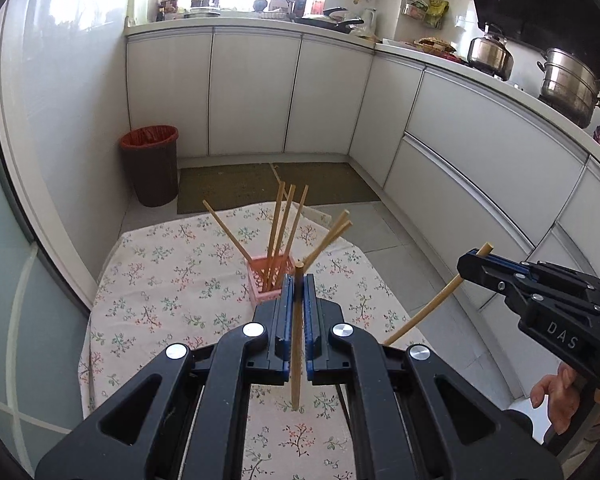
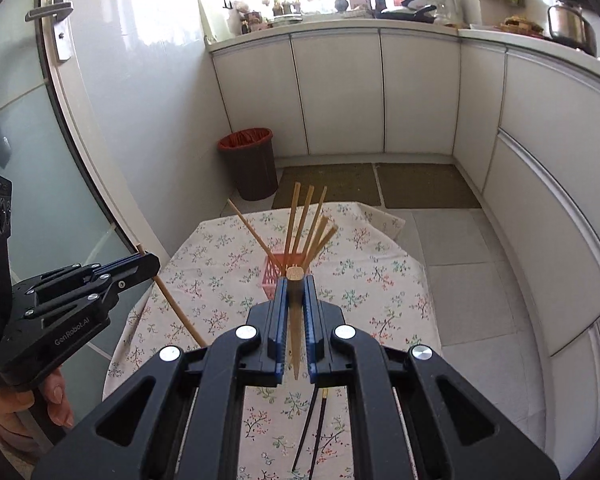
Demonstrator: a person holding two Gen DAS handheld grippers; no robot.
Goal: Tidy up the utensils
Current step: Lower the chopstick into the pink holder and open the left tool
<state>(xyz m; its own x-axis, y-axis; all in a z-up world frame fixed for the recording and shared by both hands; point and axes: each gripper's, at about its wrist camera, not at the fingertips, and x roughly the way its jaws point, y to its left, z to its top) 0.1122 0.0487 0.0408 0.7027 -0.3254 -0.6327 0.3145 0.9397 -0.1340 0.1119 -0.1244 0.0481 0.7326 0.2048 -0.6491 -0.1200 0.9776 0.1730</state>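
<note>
A small pink slotted holder [image 1: 269,278] [image 2: 275,276] stands on the floral tablecloth and holds several wooden chopsticks [image 1: 279,224] [image 2: 302,220] that fan out upward. My left gripper [image 1: 299,280] is shut on one wooden chopstick [image 1: 297,344], held above the table just short of the holder. It shows from the side in the right wrist view [image 2: 146,264], with its chopstick [image 2: 176,306] slanting down. My right gripper [image 2: 297,280] is shut on another wooden chopstick [image 2: 296,320]. It shows at the right of the left wrist view [image 1: 466,264], with its chopstick [image 1: 428,308].
Two dark chopsticks [image 2: 312,432] lie on the tablecloth [image 2: 220,272] below my right gripper. A brown bin with a red liner [image 1: 150,164] stands on the floor beyond the table. White cabinets [image 1: 252,92] line the back and right. A glass door [image 2: 40,140] is at the left.
</note>
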